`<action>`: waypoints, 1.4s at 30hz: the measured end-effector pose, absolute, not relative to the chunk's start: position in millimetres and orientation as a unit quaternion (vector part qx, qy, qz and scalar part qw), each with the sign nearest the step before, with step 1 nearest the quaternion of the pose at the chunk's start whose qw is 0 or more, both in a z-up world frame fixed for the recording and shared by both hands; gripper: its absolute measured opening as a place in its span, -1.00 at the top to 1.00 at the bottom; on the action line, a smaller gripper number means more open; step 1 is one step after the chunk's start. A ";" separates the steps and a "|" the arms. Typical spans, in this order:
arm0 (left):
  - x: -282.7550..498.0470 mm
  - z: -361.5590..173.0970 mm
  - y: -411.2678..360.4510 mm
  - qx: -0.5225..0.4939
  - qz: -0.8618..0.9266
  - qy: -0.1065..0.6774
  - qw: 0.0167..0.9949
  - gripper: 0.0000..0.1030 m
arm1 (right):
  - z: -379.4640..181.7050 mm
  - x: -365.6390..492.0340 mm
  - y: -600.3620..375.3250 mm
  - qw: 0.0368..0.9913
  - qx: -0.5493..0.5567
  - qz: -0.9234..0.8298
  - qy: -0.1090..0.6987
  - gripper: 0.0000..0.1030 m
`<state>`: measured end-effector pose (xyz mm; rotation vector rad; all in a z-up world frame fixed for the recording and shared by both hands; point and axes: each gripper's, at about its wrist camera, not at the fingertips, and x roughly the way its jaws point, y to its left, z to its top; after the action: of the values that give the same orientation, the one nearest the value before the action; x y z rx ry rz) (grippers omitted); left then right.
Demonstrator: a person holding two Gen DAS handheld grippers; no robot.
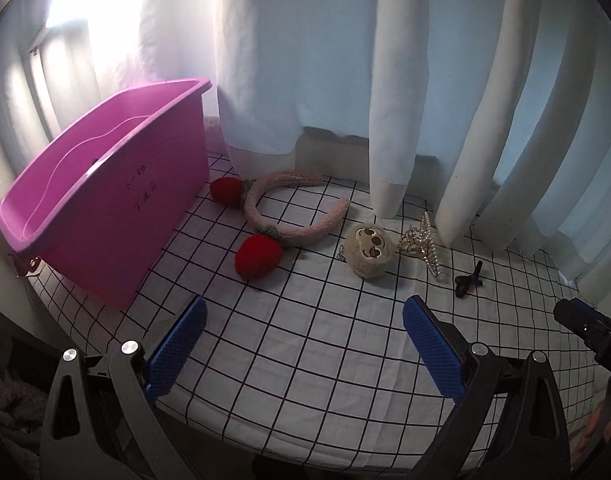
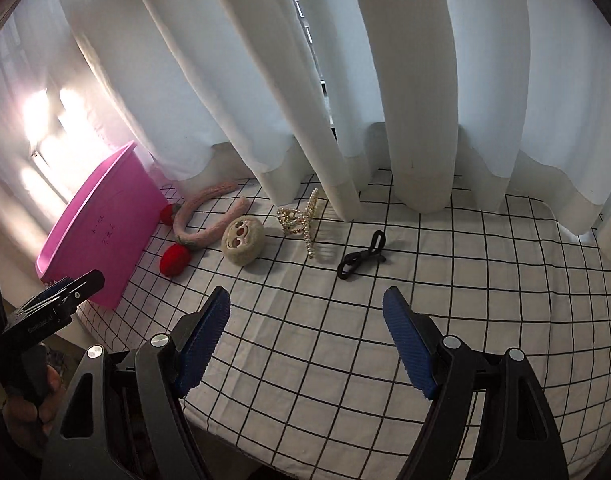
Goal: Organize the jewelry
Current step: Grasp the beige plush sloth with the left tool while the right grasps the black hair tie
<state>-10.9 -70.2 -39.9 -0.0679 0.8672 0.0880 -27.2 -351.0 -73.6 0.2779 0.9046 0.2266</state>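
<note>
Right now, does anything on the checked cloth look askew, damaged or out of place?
Nothing looks damaged. The headband, sloth plush, pearl claw clip and black clip simply lie loose outside the pink bin.

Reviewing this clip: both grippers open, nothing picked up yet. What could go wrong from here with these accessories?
The pearl claw clip lies right at the curtain hem, so a gripper reaching for it may snag fabric.

The thin black clip lies flat on the checked cloth; the right gripper could pinch cloth with it.

The long pink headband may catch on the rim of the pink bin if the left gripper holds it by one end.
</note>
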 end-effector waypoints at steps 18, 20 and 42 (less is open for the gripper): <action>77.8 -127.8 -109.7 0.003 -0.018 0.460 0.888 -0.88 | -149.5 31.8 -350.2 0.877 0.164 0.025 0.450 -0.46; 84.7 -135.6 -108.8 -0.004 -0.016 0.462 0.887 -0.88 | -158.1 37.6 -349.6 0.876 0.168 0.020 0.451 -0.46; 119.2 -176.8 -110.9 -0.035 0.024 0.433 0.901 -0.88 | -207.2 78.5 -322.5 0.895 0.087 -0.006 0.438 -0.46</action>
<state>119.2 -110.9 -176.8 -0.0734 0.8952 0.0488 78.5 -322.5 -207.2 0.1806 0.9077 -0.0125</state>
